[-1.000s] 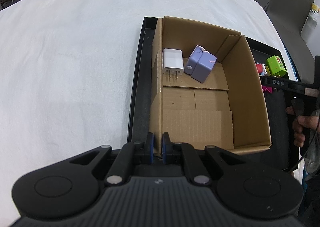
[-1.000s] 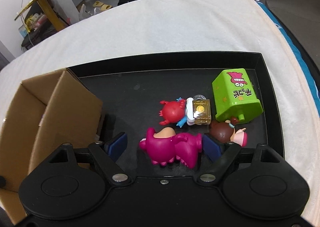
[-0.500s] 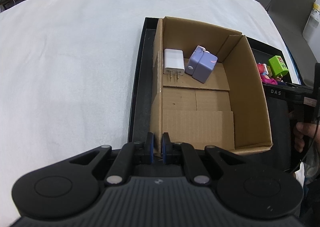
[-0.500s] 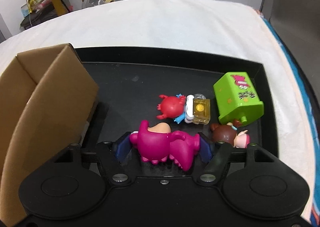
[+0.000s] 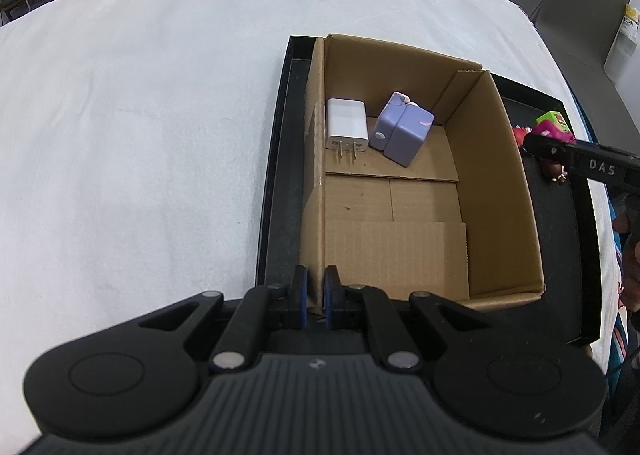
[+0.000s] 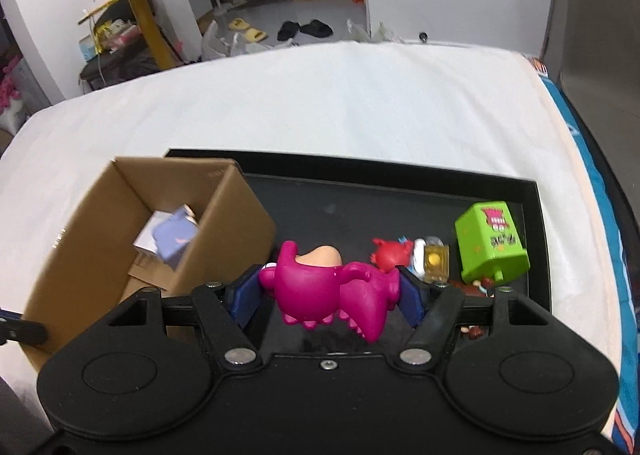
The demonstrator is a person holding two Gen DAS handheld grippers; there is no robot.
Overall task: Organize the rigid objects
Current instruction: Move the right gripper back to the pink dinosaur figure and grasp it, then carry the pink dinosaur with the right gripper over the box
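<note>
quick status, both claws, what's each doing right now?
Left claw: closed on the near wall of the cardboard box.
Right claw: closed on the magenta dinosaur toy, lifted off the black tray.

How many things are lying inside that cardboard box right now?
2: a white plug adapter and a purple block, side by side at the far end of the cardboard box. The near corner is partly hidden, so something could be missed.
</note>
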